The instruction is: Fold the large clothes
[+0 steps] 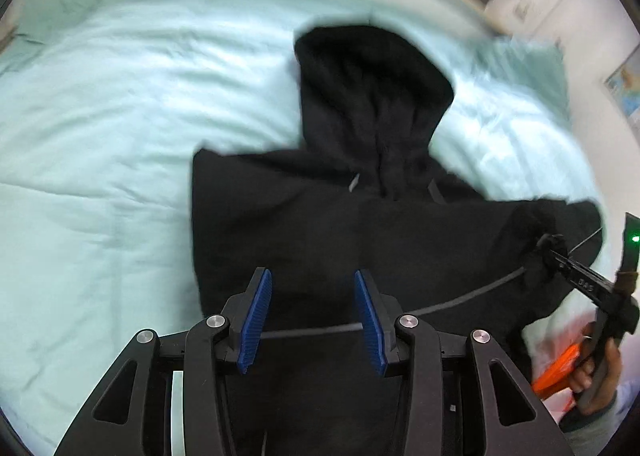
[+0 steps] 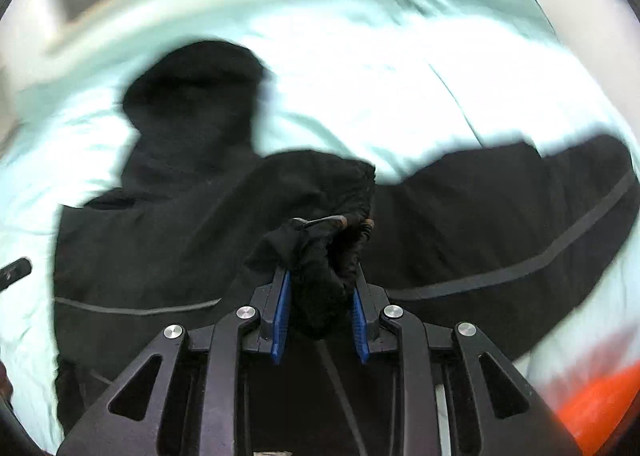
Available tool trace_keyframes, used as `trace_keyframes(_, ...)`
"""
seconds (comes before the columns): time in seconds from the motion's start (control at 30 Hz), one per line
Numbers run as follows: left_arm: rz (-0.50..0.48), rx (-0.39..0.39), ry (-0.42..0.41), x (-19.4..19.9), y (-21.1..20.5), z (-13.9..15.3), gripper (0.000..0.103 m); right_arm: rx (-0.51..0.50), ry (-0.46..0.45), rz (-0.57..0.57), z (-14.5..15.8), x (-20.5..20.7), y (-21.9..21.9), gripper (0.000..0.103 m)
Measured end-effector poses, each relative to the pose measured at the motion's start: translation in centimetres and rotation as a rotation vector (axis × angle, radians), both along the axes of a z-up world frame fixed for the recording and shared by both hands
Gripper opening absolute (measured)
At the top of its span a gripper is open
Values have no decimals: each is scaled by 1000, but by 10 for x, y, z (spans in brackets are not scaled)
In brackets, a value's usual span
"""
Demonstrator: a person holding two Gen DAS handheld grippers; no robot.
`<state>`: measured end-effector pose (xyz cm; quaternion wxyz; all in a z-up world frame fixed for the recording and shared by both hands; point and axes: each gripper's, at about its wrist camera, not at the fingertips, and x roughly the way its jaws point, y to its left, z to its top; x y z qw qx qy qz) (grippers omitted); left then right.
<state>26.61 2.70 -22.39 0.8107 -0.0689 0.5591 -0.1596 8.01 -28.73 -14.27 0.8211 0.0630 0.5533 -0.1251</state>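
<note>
Black hooded fabric jacket (image 1: 360,216) spread mid-frame on pale-green bed sheet (image 1: 100,136). Right claw (image 2: 320,296) clenched on bunched sleeve cuff (image 2: 320,252); left claw (image 1: 312,320) released, hovering above jacket's lower body.

Left hand-held gripper (image 1: 313,320): matte black linkage frame, triangular cutouts in the outer arms, four round silver screws across the joints, ribbed blue pads (image 1: 256,320) on both fingers. Right hand-held gripper (image 2: 320,312): same build, black frame, silver screws, blue pads. At right edge of left view it shows side-on: slim black body, white lettering too blurred to read, green LED above. Person's hand (image 1: 596,372) at lower right, grey sleeve cuff.
</note>
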Motion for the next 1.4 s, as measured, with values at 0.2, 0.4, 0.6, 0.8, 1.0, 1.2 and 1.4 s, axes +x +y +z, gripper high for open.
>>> trace_keyframes(0.2,-25,206,68,30,-31,-83,44,12,137,-23,-87,-3,-12,31)
trace_keyframes(0.4,12,167,81,42,-18,-68,45,33,92,-22,-45,-1,-16,40)
trace_keyframes(0.6,34,147,99,39,-9,-55,45,87,-95,34,18,5,7,65)
trace_keyframes(0.8,-2,231,89,30,-21,-72,44,95,40,83,-43,22,45,64)
trace_keyframes(1.0,-22,265,91,33,-32,-78,45,84,177,65,-93,11,41,59)
trace_keyframes(1.2,-34,260,77,25,-32,-61,45,105,71,119,-27,-2,50,57)
trace_keyframes(1.4,-50,189,71,1,-52,-46,45,99,137,185,-56,1,75,57)
